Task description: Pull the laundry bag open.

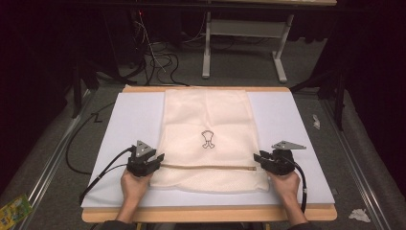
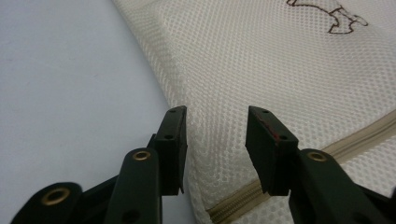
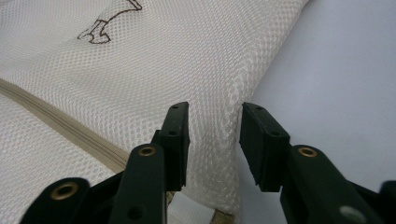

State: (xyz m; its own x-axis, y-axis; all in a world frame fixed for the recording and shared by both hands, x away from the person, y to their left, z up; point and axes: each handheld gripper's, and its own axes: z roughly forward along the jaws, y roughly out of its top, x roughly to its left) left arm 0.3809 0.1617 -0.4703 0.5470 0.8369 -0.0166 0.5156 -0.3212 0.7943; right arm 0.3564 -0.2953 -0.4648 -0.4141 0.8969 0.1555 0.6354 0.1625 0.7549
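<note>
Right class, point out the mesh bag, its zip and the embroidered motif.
mesh bag [image 1: 206, 115], high view, upper middle of the cream mesh.
zip [image 1: 210, 166], high view, middle of the tan strip.
embroidered motif [image 1: 207, 139], high view, centre of the brown outline.

no readable text, only a small brown outline emblem [image 1: 207, 139] on the mesh bag [image 1: 206, 110]

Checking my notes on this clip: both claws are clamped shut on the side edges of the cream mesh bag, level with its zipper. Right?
Not quite. Both claws are open: in each gripper view the pads stand apart with the mesh bag edge between them, unpressed. The left claw and right claw do sit at the side edges, level with the zipper.
</note>
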